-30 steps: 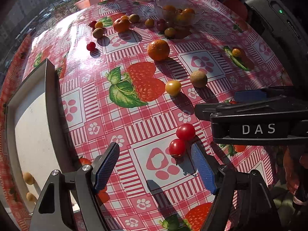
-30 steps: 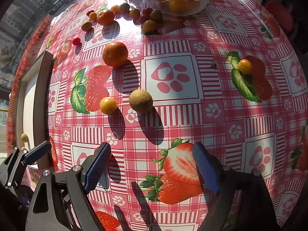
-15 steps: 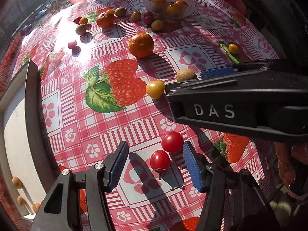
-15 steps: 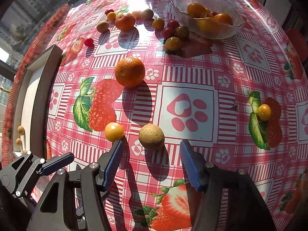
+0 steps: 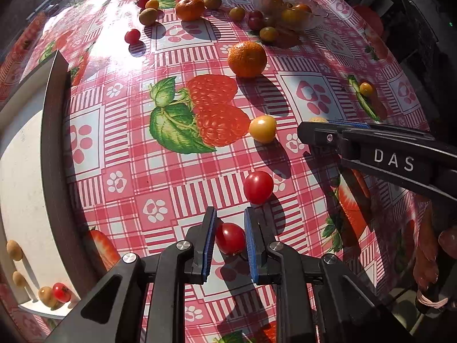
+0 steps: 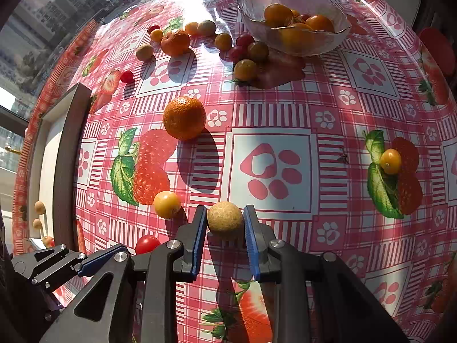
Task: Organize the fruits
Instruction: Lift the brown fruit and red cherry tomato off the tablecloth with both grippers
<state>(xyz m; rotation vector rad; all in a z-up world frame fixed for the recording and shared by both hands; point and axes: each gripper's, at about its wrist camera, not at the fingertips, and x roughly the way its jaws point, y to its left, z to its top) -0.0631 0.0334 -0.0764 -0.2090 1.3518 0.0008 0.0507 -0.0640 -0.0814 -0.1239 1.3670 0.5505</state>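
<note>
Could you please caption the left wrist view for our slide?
Left gripper fingers close on a red cherry tomato on the strawberry-print tablecloth.

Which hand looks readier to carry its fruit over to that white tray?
Probably the left. The left gripper has its jaws around a red cherry tomato, and the white tray lies right beside it. The right gripper also brackets a tan round fruit, but sits farther from the tray.
</note>
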